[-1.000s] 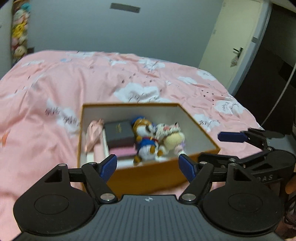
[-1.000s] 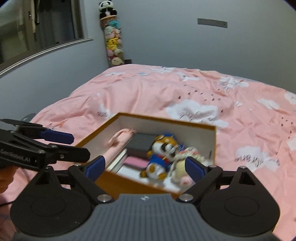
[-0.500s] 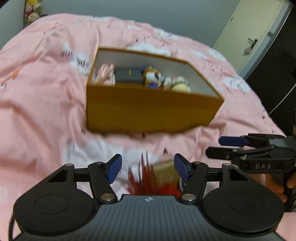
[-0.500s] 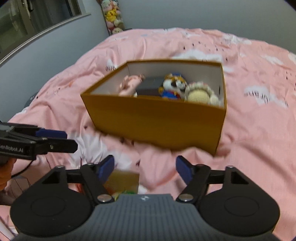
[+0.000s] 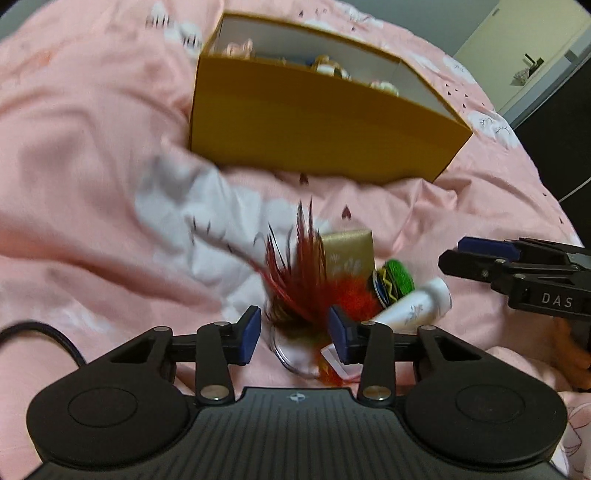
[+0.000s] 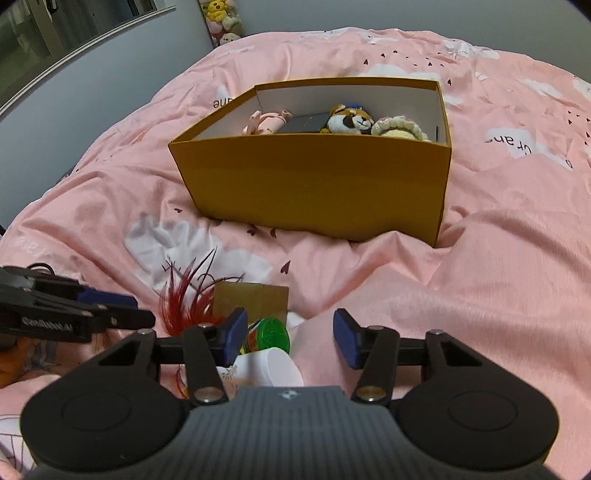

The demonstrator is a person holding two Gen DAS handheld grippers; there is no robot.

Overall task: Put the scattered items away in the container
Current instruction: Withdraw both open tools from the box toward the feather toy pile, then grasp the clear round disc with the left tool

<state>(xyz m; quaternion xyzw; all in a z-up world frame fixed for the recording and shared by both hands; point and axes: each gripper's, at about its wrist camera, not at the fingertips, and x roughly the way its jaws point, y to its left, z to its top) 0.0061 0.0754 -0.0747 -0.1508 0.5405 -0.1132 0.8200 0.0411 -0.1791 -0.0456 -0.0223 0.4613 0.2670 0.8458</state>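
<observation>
An orange box (image 5: 317, 133) (image 6: 314, 188) sits on the pink bed and holds a fox plush (image 6: 349, 120), a crocheted toy (image 6: 399, 129), a dark case and a pink item. Near the bed's front lie a red feather toy (image 5: 306, 280) (image 6: 184, 295), a small gold box (image 5: 349, 251) (image 6: 255, 299), a green round item (image 5: 397, 277) (image 6: 269, 334) and a white tube (image 5: 417, 304) (image 6: 266, 365). My left gripper (image 5: 295, 334) is open with the feather toy between its fingers. My right gripper (image 6: 288, 338) is open just above the tube and green item.
The pink quilt (image 6: 498, 277) with cloud prints covers the bed and is creased around the box. A door (image 5: 524, 59) and dark furniture stand at the right. A column of plush toys (image 6: 223, 18) stands at the far wall.
Both grippers have dropped back from over the box to the pile at the bed's front. The feather toy now lies between my left fingers.
</observation>
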